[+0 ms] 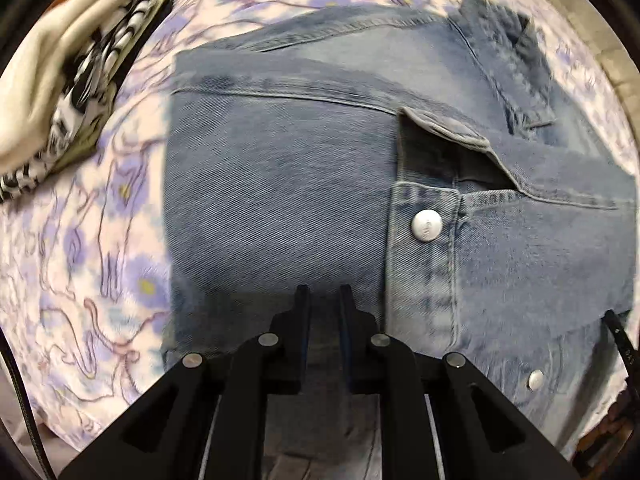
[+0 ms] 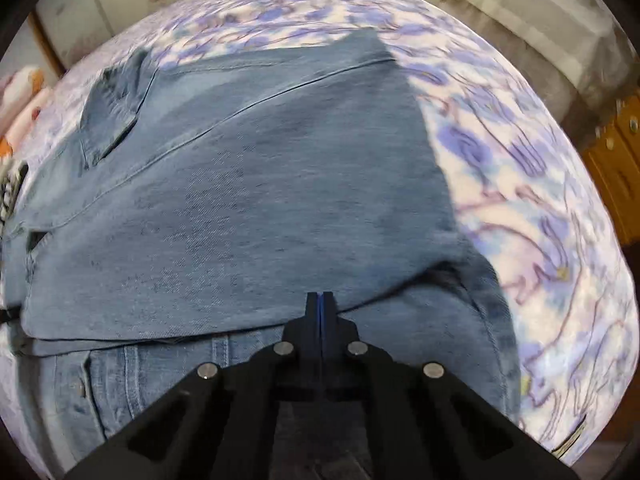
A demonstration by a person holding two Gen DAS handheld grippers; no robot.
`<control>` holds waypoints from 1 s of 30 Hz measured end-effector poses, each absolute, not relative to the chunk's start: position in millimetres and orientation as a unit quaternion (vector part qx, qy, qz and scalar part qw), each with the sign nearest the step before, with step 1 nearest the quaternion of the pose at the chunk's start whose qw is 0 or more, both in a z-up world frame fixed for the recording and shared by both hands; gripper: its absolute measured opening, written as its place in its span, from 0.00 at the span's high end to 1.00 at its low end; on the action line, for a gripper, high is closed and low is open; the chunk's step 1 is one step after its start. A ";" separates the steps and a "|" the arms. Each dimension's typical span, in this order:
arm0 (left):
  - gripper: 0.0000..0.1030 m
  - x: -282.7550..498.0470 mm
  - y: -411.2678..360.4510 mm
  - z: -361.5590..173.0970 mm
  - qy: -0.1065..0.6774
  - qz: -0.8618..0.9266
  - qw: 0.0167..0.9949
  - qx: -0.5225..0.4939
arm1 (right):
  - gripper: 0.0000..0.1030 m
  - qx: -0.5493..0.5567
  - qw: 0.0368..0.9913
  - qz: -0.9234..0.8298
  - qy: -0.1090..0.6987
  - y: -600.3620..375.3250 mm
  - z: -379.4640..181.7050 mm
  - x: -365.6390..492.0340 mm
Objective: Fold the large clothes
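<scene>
Denim jacket on floral bedsheet

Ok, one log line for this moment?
garment: denim jacket, partly folded on floral sheet | left hand-held gripper: slightly open above denim | right hand-held gripper: shut at fold edge

Black gripper linkages, silver rivets, blue-lined jaws.

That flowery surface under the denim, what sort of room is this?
Probably a bedroom in a home. The denim jacket lies on what looks like a bed under a purple floral sheet, other folded clothes sit beside it, and wooden furniture stands at the edge.
</scene>
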State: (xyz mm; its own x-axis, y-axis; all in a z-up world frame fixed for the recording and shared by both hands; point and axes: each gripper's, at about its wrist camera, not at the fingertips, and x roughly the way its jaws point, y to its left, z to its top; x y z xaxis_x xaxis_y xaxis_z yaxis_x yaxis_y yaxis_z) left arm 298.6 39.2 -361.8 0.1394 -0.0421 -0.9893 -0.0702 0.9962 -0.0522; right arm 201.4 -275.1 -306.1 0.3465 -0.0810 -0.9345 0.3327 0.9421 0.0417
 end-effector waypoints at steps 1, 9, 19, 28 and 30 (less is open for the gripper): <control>0.89 295.4 45.7 -357.7 0.652 0.009 0.757 -0.046 | 1.00 0.120 0.815 -0.127 0.553 -279.3 -302.3 198.5; 0.84 245.0 73.2 -325.1 0.626 0.021 0.778 -0.047 | 0.98 0.112 0.825 -0.142 0.536 -305.7 -264.5 148.4; 0.82 128.2 75.4 -328.7 0.639 0.059 0.767 0.010 | 0.94 0.129 0.806 -0.104 0.568 -316.2 -263.1 68.2; 0.75 47.0 93.9 -330.8 0.662 0.081 0.745 -0.012 | 0.70 0.161 0.779 -0.103 0.598 -330.9 -269.2 4.9; 0.74 33.7 99.1 -331.5 0.668 0.086 0.739 -0.015 | 0.66 0.159 0.772 -0.102 0.607 -333.9 -270.9 -8.0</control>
State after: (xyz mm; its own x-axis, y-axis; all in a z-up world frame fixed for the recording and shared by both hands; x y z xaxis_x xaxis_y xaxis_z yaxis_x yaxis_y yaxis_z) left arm 33.7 99.1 -331.5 0.0932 0.1068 -0.9899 -0.1467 0.9848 0.0925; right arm -8.0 -333.9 -270.9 0.2434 0.0352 -0.9693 0.3508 0.9285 0.1218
